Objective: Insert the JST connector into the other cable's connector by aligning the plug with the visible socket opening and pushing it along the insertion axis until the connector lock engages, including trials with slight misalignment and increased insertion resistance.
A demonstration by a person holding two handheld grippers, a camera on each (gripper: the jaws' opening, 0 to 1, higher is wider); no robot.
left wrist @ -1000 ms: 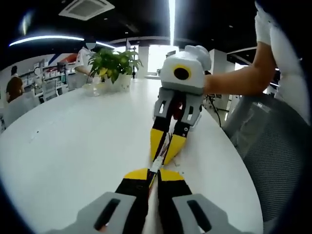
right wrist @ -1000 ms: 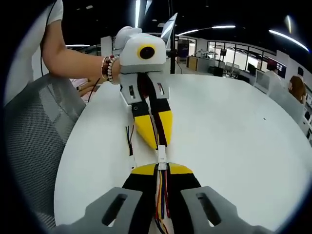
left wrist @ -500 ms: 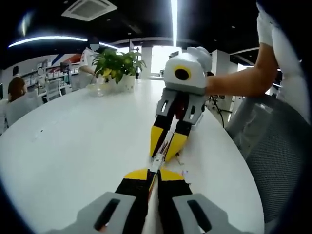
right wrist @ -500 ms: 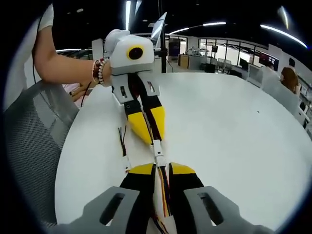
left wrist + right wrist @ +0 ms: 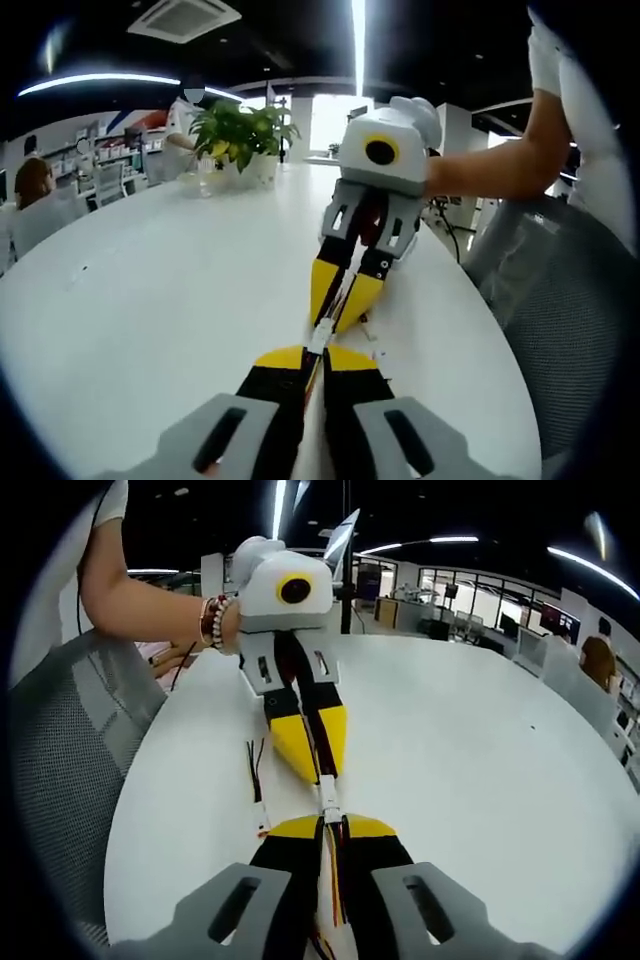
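Both grippers meet tip to tip above the white table (image 5: 150, 290). In the left gripper view my left gripper (image 5: 315, 353) is shut on a thin cable, and a small white JST connector (image 5: 318, 338) sits just past its yellow tips. The right gripper (image 5: 331, 318) comes down from the upper right, also shut. In the right gripper view my right gripper (image 5: 328, 826) is shut on red and yellow wires (image 5: 335, 880). The white connector pair (image 5: 328, 800) bridges the gap to the left gripper (image 5: 325, 773). I cannot tell whether the lock has engaged.
A spare cable (image 5: 255, 780) with black and red wires lies on the table beside the grippers. A potted plant (image 5: 238, 135) stands at the far end. A grey mesh chair (image 5: 560, 300) is at the table's edge. People sit in the background.
Both views have swayed slightly with the hands. The grippers stay tip to tip with the white connectors held between them; no clear gap opens or shuts.
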